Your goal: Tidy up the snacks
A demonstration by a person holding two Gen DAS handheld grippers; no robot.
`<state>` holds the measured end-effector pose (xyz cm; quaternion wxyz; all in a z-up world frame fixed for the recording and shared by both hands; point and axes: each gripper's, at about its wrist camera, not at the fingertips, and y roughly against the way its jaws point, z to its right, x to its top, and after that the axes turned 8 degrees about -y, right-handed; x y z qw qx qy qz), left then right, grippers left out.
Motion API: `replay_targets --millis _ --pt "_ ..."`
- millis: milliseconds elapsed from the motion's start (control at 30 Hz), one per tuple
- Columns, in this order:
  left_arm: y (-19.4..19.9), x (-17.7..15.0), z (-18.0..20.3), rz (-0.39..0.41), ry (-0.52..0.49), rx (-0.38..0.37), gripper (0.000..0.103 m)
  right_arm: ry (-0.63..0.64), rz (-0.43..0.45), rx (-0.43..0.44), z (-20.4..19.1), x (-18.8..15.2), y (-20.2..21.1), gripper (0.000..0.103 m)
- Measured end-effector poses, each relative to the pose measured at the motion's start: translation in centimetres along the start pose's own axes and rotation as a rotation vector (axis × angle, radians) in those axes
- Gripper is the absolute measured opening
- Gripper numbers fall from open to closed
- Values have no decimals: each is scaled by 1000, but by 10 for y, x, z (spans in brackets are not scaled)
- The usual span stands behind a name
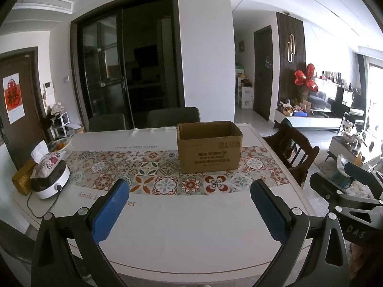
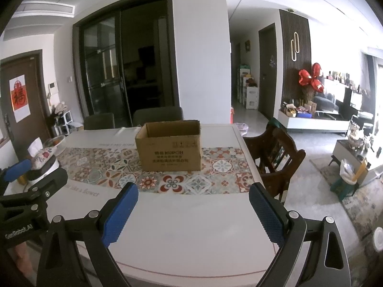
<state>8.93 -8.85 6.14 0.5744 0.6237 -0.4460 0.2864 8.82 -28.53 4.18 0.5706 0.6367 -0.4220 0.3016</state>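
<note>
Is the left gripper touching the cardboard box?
Apart. The left wrist view shows bare tablecloth between the open left gripper and the cardboard box.

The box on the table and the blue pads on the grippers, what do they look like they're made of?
The box looks like plain brown corrugated cardboard, matte, with printed lettering and open flaps. The blue pads on the left gripper and right gripper show a dotted texture, probably rubber or soft plastic.

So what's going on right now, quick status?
Left hand-held gripper open, empty. Right hand-held gripper open, empty. Cardboard box open-topped on table, untouched. No snacks visible; path clear.
</note>
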Motion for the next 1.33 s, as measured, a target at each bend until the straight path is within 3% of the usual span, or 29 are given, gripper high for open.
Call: replay_targets --millis 1333 --pt "6 0 12 9 -2 6 103 -4 4 -3 0 -2 5 95"
